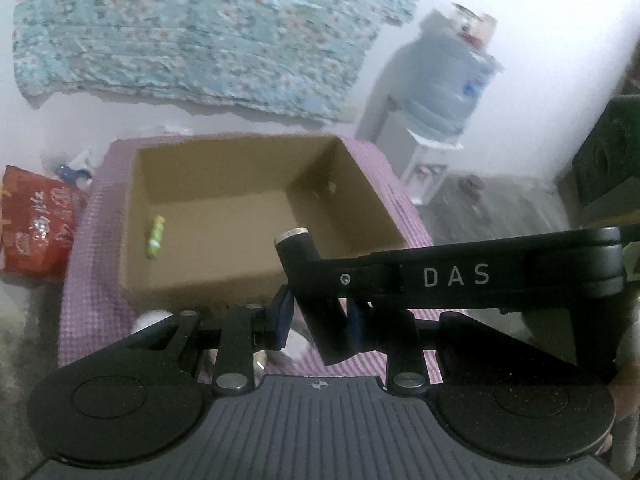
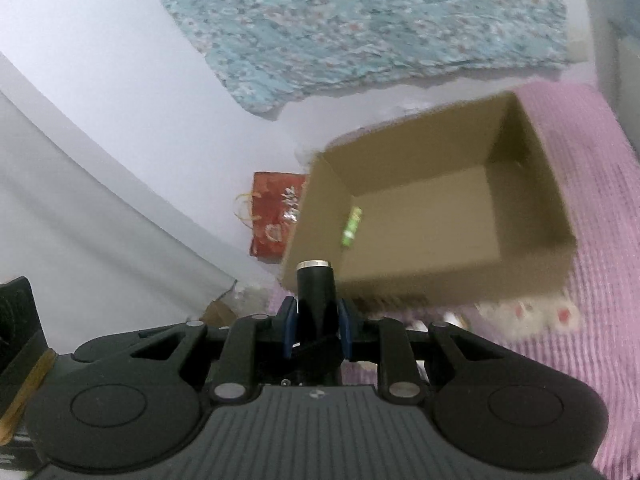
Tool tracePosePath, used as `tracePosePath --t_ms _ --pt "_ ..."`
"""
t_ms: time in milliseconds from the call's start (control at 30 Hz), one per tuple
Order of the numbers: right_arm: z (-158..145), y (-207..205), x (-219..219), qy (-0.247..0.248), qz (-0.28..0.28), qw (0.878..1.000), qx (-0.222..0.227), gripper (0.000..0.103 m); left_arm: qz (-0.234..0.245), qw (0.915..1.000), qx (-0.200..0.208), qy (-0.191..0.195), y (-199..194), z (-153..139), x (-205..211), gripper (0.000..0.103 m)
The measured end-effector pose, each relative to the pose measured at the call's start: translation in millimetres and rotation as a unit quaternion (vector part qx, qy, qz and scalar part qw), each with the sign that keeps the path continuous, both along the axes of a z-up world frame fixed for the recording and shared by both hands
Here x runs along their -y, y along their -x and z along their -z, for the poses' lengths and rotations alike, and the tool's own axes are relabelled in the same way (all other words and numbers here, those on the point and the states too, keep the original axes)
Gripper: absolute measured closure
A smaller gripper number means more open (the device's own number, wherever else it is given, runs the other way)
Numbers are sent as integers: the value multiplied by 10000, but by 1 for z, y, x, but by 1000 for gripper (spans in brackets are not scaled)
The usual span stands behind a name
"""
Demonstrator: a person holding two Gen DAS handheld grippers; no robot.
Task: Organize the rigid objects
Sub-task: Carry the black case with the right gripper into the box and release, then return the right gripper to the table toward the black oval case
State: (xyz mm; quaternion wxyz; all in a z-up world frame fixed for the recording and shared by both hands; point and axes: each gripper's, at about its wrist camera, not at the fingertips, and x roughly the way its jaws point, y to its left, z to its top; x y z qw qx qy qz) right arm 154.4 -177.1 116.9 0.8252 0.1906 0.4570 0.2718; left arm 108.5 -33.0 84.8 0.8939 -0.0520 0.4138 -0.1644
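An open cardboard box (image 1: 224, 232) (image 2: 420, 232) sits on a purple mat (image 1: 92, 280) (image 2: 580, 184), with a small green item (image 1: 155, 238) (image 2: 351, 226) lying near its left wall. My left gripper (image 1: 320, 316) is shut on a black silver-capped post (image 1: 298, 256), held above the box's near edge. From that post a black bar marked DAS (image 1: 456, 276) runs off to the right. My right gripper (image 2: 318, 320) is shut on a similar black silver-capped post (image 2: 316, 284) near the box's front left corner. Whether both posts belong to one object I cannot tell.
A red bag (image 1: 36, 224) (image 2: 274, 216) lies left of the mat. A floral blue cloth (image 1: 200, 32) (image 2: 360, 20) hangs on the white wall behind. A water dispenser with a blue bottle (image 1: 452, 92) and a black speaker (image 1: 612, 152) stand at the right.
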Motion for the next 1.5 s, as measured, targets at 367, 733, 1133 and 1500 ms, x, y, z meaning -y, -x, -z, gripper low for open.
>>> tracePosePath --t_ms 367,733,1133,1500 --pt "42 -109 -58 -26 -338 9962 -808 79 -563 9952 -800 -45 -91 31 -40 75" --pt "109 -153 -82 -26 -389 9869 -1566 79 -827 9855 -1391 -502 -124 76 -49 75" --pt "103 -152 -78 -130 -397 9879 -1496 78 -875 9871 -1220 -553 -122 64 -52 73" --pt "46 -99 -16 -588 -64 9940 -924 78 -540 9955 -736 -264 -73 22 -38 73"
